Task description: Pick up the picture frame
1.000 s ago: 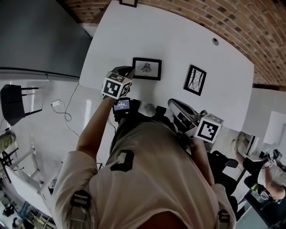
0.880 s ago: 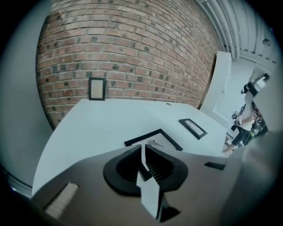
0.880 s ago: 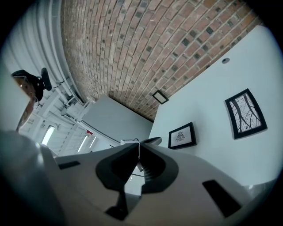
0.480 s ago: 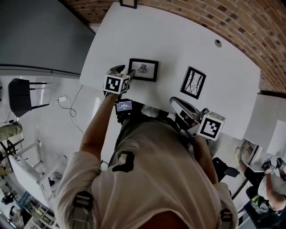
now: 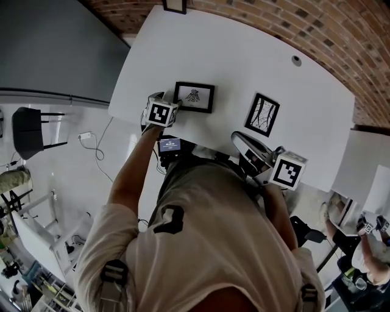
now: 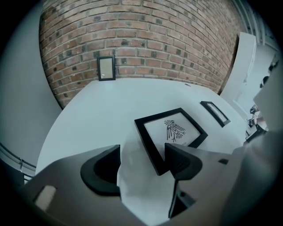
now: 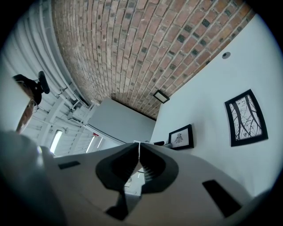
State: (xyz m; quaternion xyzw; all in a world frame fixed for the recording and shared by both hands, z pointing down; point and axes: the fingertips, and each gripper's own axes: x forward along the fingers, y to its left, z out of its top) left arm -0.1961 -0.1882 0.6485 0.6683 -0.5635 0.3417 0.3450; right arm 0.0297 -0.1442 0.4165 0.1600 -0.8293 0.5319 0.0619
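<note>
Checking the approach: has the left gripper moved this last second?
Yes: left gripper closer to the bird picture frame, jaws just opening, frame's corner between them.

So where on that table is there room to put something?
Widest: the white table top beyond both frames, toward the brick wall. Then the strip between the black bird-print frame and the black branch-print frame. Crowded: the bird-print frame's near corner, between the left gripper's jaws, which have just been opening.

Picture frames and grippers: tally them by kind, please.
Black-framed pictures lying flat on the white table: 2 (bird print, branch print)
Small black frame upright by the brick wall: 1
Grey two-jaw grippers: 2 (left gripper, right gripper)
Total: 5
</note>
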